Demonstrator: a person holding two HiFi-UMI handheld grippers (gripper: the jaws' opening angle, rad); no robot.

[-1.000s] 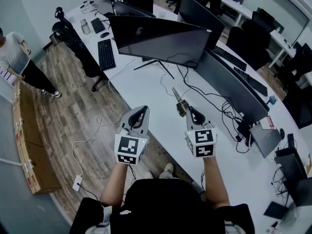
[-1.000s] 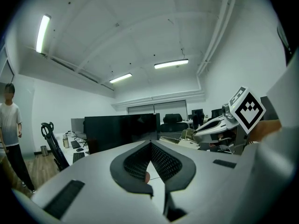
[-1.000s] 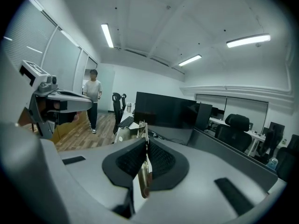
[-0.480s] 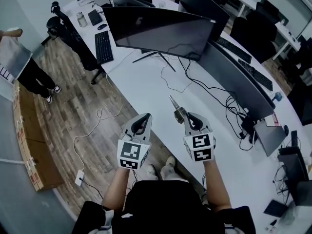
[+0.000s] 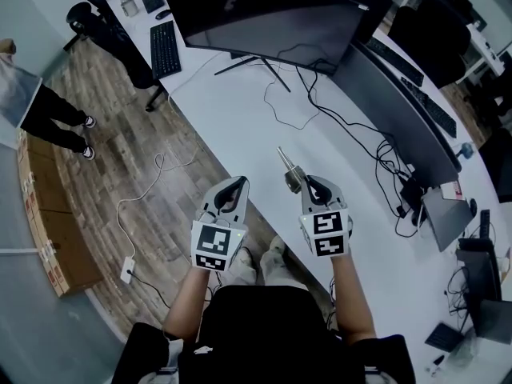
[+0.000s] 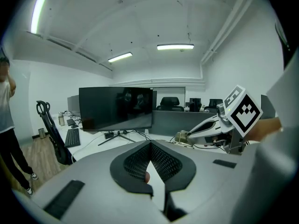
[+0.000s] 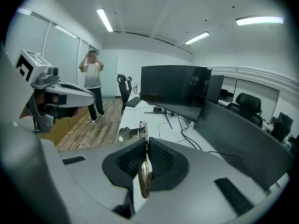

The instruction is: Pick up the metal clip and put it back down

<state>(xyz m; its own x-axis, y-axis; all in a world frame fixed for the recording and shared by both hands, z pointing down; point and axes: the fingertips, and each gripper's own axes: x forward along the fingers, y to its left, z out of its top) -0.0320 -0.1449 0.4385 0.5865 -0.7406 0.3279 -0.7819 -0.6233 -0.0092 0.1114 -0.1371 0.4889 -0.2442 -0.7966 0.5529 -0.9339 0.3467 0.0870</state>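
The metal clip (image 5: 290, 174) is silvery with a long thin handle pointing up and left, and it hangs over the white desk (image 5: 240, 126) near its front edge. My right gripper (image 5: 308, 184) is shut on the clip, whose plate (image 7: 145, 167) stands edge-on between the pads, its front end (image 7: 133, 133) sticking out past the tips. My left gripper (image 5: 232, 187) sits to the left of it, beyond the desk's edge and over the wooden floor, shut with nothing in it; its pads meet at the tips (image 6: 150, 144). In the left gripper view the clip (image 6: 182, 136) shows at the right gripper's tip.
A wide curved monitor (image 5: 264, 14) stands at the back of the desk, with black cables (image 5: 352, 134) trailing from it and more screens (image 5: 392, 94) to the right. A keyboard (image 5: 166, 48) and office chair (image 5: 112, 30) lie far left. A person (image 5: 32, 102) stands on the floor at left.
Both grippers have come down side by side, and the right one still grips the clip. The desk and monitor have shifted upward in the head view.
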